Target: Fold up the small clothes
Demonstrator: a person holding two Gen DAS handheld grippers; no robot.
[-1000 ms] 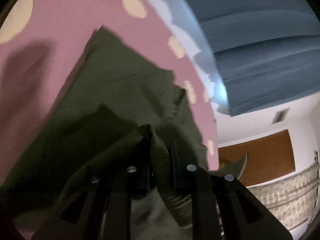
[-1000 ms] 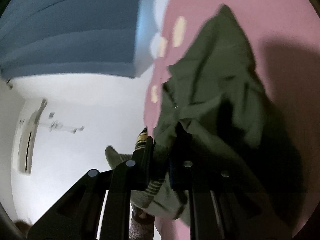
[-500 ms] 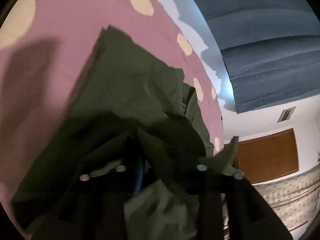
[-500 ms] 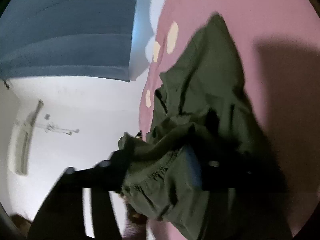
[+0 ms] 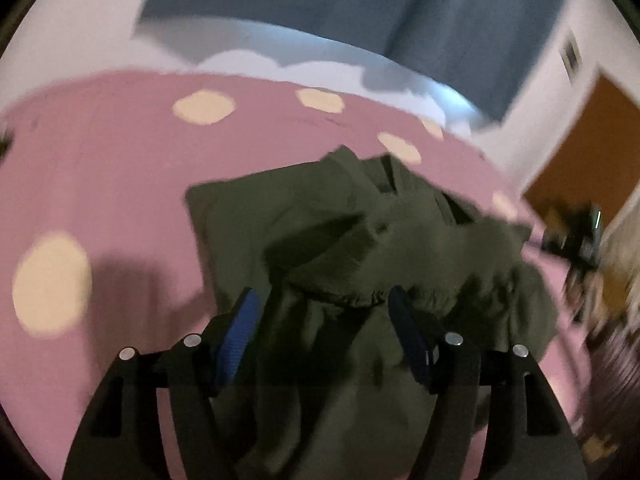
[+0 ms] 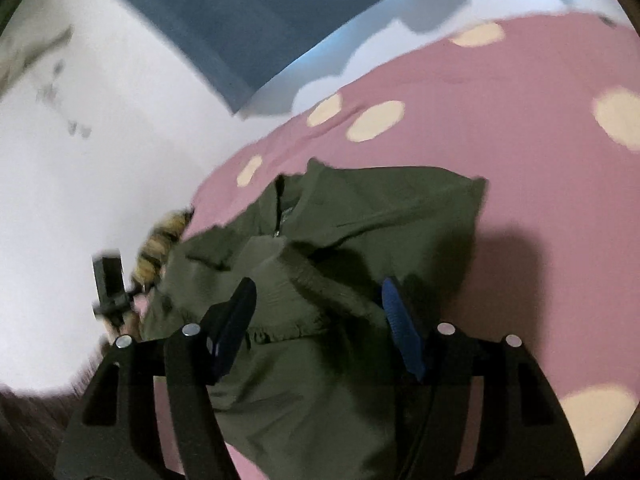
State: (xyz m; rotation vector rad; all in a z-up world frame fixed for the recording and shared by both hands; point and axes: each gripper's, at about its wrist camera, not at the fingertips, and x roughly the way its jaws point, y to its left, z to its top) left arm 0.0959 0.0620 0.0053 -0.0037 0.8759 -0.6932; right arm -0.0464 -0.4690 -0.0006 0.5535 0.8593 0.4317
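— Olive cloth fills the middle of both our views: a small olive-green garment [image 5: 352, 240] lies crumpled on the pink bedspread [image 5: 120, 184] with its cream dots. What do we see on our left side?

— In the left wrist view, one big cream dot [image 5: 50, 282] sits far left on the spread, with a dark shadow beside it. Then comes our left gripper [image 5: 326, 316], its jaws spread after having just been opening; the blue pads [image 5: 240, 328] stand clear of the cloth, and a gathered hem of the garment lies in the gap between them without being pinched. Further right the garment ends, and we make out the other gripper, blurred, past the bed's edge, with an orange-brown door [image 5: 592, 148] behind it.

— And on our right side?

— In the right wrist view, a white wall [image 6: 100, 160] is at the left, then a blurred black device and a yellow-and-dark striped sleeve [image 6: 160, 244] at the bed's edge. Our right gripper [image 6: 318, 314] also has its jaws apart, just opened, over the garment [image 6: 380, 216], pads not pressing it. Right of that, the garment's straight edge meets bare pink spread [image 6: 540, 160].

— Behind the bed?

— A blue curtain [image 5: 360, 4], in both views.
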